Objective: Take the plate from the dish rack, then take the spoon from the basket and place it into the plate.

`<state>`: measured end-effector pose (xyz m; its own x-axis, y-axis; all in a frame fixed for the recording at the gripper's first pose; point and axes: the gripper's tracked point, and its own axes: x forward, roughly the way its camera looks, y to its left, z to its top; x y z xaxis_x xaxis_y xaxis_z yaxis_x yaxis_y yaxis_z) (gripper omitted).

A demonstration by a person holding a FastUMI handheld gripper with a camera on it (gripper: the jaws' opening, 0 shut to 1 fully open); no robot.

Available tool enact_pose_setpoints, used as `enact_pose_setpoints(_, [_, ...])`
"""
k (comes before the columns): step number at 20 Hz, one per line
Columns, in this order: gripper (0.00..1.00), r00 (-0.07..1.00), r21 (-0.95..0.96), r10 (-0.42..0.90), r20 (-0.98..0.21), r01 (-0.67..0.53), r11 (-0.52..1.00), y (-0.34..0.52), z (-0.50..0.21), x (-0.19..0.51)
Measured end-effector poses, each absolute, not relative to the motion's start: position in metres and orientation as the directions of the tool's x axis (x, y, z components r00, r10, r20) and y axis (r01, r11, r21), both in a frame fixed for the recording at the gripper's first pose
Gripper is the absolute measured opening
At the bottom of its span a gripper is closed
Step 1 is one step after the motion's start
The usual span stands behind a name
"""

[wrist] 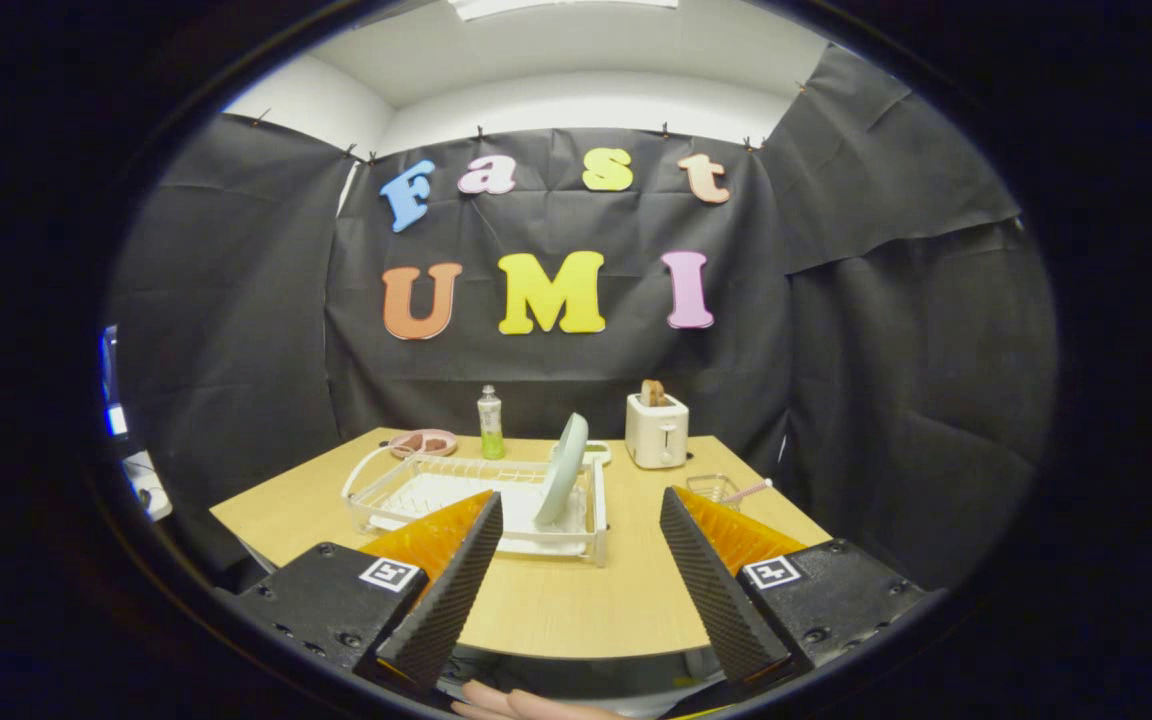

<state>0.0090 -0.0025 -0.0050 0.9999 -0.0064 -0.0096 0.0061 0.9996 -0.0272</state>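
A pale green plate (pixel 563 469) stands on edge in the right part of a white dish rack (pixel 388 490) on the wooden table (pixel 576 600). To the right, a small clear basket (pixel 712 487) holds a spoon with a pink handle (pixel 751 489) that sticks out to the right. My gripper (pixel 581 515) hovers near the table's front edge, open, with nothing between its fingers. The left finger (pixel 451 590) lies in front of the rack's near left corner. The plate is just ahead, between the fingers and slightly left. The basket sits just beyond the right finger (pixel 711 585).
A white toaster (pixel 657 430) with bread in it stands at the back right. A green bottle (pixel 490 424) and a pink dish (pixel 423 442) with brown food sit behind the rack. A person's fingers (pixel 526 705) show below the gripper. Black cloth walls close in the table.
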Motion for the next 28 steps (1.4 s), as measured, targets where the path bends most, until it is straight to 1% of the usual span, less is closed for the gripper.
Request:
enact_pose_setpoints(4, [1.0,0.999,-0.042,0.017,-0.037,-0.018,0.999,0.006,0.01,0.033])
enact_pose_setpoints(8, [1.0,0.996,-0.117,0.03,-0.089,-0.041,0.992,0.014,0.033,0.081])
enact_pose_setpoints(11, [1.0,0.984,-0.186,0.005,-0.178,-0.038,0.982,0.022,0.044,0.131])
enact_pose_setpoints(14, [1.0,0.956,-0.264,-0.07,-0.284,-0.008,0.964,0.021,0.053,0.185])
enact_pose_setpoints(15, [1.0,0.947,-0.274,-0.095,-0.307,0.007,0.962,0.019,0.059,0.201])
enact_pose_setpoints(17, [1.0,0.919,-0.26,-0.092,-0.384,-0.011,0.966,0.028,0.058,0.232])
enact_pose_setpoints(19, [0.98,0.87,-0.239,-0.088,-0.486,-0.036,0.97,0.037,0.048,0.254])
enact_pose_setpoints(20, [0.96,0.824,-0.253,-0.104,-0.557,-0.049,0.966,0.039,0.037,0.265])
enact_pose_setpoints(22, [0.92,0.753,-0.278,-0.174,-0.634,-0.012,0.961,0.035,0.031,0.283])
enact_pose_setpoints(23, [0.89,0.716,-0.272,-0.178,-0.675,-0.017,0.962,0.039,0.03,0.289])
enact_pose_setpoints(25, [0.84,0.667,-0.271,-0.214,-0.714,0.019,0.962,0.042,0.031,0.309])
enact_pose_setpoints(28, [0.71,0.582,-0.308,-0.289,-0.76,0.069,0.949,0.037,0.028,0.321])
